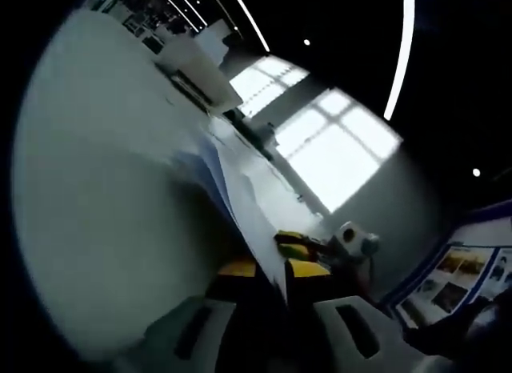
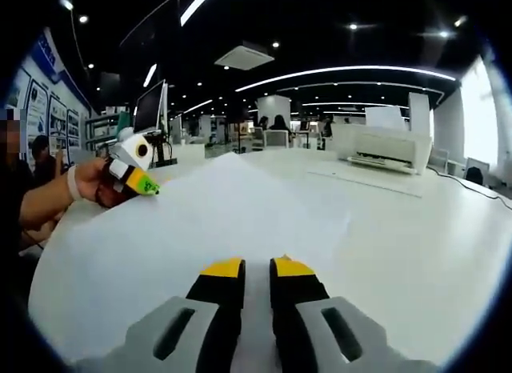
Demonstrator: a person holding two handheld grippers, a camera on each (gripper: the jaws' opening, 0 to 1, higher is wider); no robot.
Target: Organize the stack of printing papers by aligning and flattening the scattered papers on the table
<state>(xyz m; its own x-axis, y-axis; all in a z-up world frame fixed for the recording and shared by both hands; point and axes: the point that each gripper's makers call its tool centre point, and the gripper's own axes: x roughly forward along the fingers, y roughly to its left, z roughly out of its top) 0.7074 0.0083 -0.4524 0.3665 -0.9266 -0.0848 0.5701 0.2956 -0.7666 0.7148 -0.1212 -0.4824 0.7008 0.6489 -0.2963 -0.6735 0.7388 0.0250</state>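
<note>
White paper point(image 2: 208, 221) sits pinched in both grippers — right point(image 2: 257, 270) near edge, left point(image 2: 138, 179) far corner — so uneven pulling might crease or tear it.

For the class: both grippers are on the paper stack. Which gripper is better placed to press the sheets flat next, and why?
Probably the right gripper: its jaws lie flat over the paper stack on the table. The left gripper grips the far edge, tilted, lifting the sheets.
</note>
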